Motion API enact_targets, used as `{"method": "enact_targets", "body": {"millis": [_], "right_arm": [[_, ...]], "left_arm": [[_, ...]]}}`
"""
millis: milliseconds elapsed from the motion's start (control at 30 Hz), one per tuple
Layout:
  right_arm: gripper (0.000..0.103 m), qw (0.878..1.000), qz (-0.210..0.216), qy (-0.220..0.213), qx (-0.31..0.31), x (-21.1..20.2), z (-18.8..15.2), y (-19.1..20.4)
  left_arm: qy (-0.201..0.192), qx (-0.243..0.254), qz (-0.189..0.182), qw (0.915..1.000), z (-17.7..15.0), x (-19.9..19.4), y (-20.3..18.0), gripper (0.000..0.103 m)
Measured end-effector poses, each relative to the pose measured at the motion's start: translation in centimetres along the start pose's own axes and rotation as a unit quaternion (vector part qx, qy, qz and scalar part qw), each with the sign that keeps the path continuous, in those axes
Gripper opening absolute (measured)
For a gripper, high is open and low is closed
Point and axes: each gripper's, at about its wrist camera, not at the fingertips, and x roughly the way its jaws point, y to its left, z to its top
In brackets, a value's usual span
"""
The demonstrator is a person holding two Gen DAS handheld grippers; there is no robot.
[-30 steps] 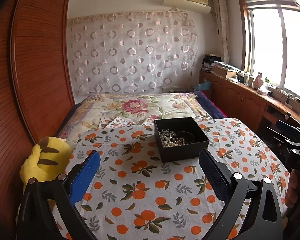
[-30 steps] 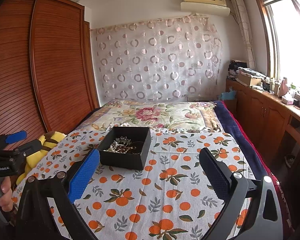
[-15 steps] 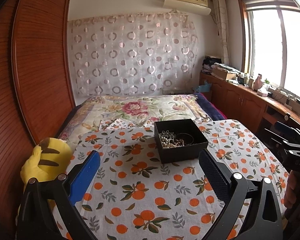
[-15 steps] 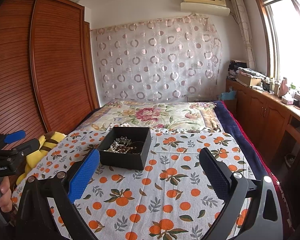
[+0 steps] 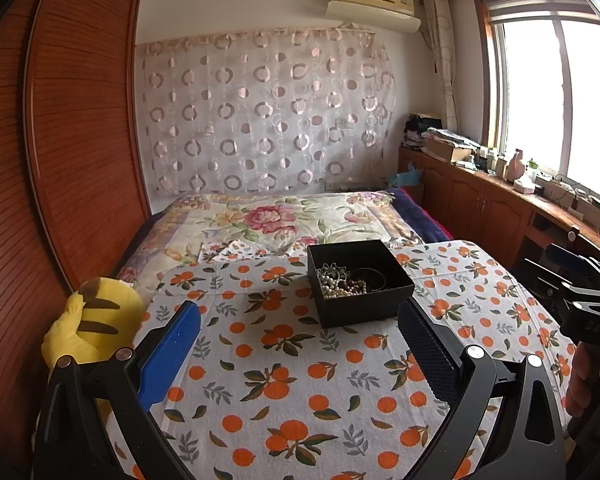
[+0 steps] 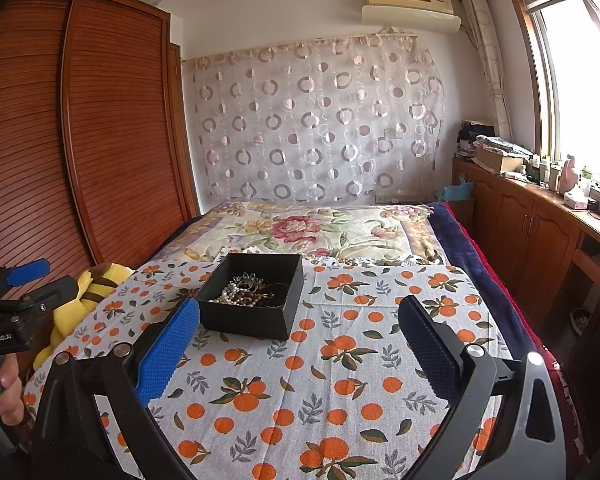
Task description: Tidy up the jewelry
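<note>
At the far left of the right wrist view a hand [image 6: 4, 388] grips the handle of the left tongs [image 5: 298, 344], fingers curled round the black grip, the tool held level and aimed across the bed. In their own view the left tongs stand wide apart with nothing between the jaws, the blue pad low on the left and the dark pad on the right, both hovering above the cloth [image 5: 268, 364] and touching nothing. Just beyond the left pad a yellow plush [image 5: 88, 320] lies at the bed's edge against the wardrobe [image 5: 80, 140].

The box [image 5: 358, 280], black and lidless, sits on the orange-print cloth, ahead of the left tongs and a little right of their centre line, its near corner just beyond the dark pad. Inside it the jewelry [image 5: 342, 282] lies in a loose heap: a string of pearls, some darker beads and a dark bangle, tangled so that single pieces are hard to tell apart.

The right tongs [image 6: 298, 344] are likewise spread wide and hold nothing, poised above the cloth with the box ahead and left of their centre, close behind the blue pad. At the right edge of the left wrist view another hand [image 5: 588, 380] is wrapped round the right tool's handle, the tool pointing towards the bed's head. Along the right wall runs a wooden cabinet [image 6: 520, 224] below the window [image 6: 580, 80].
</note>
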Motion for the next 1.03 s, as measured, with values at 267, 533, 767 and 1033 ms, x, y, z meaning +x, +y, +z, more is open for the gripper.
{"method": "enact_targets", "body": {"millis": [267, 533, 767, 1033], "right_arm": [[0.100, 1.000, 0.001, -0.001, 0.000, 0.03, -0.06, -0.01], [0.100, 1.000, 0.000, -0.001, 0.000, -0.01, -0.05, -0.05], [0.100, 1.000, 0.000, -0.001, 0.000, 0.01, -0.08, -0.07], [0.100, 1.000, 0.000, -0.001, 0.000, 0.00, -0.11, -0.10]], "left_arm": [[0.000, 0.000, 0.000, 1.0000, -0.07, 0.00, 0.00, 0.095], [0.000, 0.000, 0.000, 1.0000, -0.09, 0.02, 0.02, 0.095], [0.000, 0.000, 0.001, 1.0000, -0.12, 0.05, 0.05, 0.095], [-0.001, -0.001, 0.002, 1.0000, -0.11, -0.29, -0.08, 0.095]]}}
